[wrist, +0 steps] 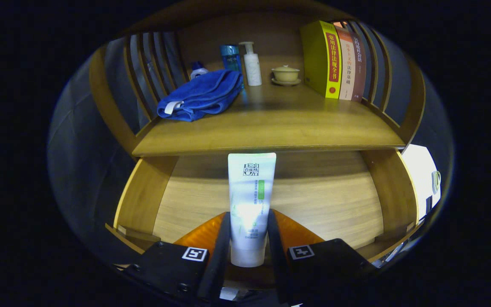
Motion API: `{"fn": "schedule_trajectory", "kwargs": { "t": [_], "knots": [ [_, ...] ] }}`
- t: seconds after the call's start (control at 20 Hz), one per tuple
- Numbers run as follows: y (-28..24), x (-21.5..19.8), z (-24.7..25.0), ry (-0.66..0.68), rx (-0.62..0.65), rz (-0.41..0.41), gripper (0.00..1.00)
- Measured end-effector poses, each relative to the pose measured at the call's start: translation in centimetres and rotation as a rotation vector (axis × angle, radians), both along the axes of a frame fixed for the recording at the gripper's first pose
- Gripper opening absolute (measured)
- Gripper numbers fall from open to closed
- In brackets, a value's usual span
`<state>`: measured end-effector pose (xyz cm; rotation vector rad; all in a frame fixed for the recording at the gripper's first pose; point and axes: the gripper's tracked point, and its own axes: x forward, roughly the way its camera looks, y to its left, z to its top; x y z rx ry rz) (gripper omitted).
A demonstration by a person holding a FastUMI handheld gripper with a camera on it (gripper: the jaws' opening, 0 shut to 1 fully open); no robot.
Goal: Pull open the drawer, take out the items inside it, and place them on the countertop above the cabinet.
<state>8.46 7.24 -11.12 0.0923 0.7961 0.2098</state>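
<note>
The gripper (248, 238) has both fingers pressed on a white squeeze tube with green print (250, 200), held upright over the open wooden drawer (313, 204); its cap end sits low between the fingers; above, the wooden countertop (271, 128) carries a folded blue towel (200, 96), a white pump bottle (252, 64), what may be a small lidded cup (286, 74), and upright books (335, 59).

- 1 tube (250, 200), sitting in the gripper (248, 238) jaws
- 3 books (334, 59) standing up
- 3 bottles (252, 64)
- 1 blue towel (200, 96)
- 1 little lidded cup (285, 74) on a saucer
</note>
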Motion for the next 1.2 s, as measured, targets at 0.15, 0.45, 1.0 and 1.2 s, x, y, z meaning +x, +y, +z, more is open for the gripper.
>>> {"fn": "schedule_trajectory", "kwargs": {
  "t": [0.15,0.45,1.0,1.2],
  "knots": [
    [0.3,-0.1,1.8,-0.028,0.018,0.005,0.56],
    [0.0,2.1,5.3,-0.114,0.005,-0.006,0.56],
    [-1.1,8.4,11.0,-0.243,0.017,-0.046,0.56],
    [-1.7,11.7,11.7,-0.247,-0.014,-0.046,0.55]
  ]
}}
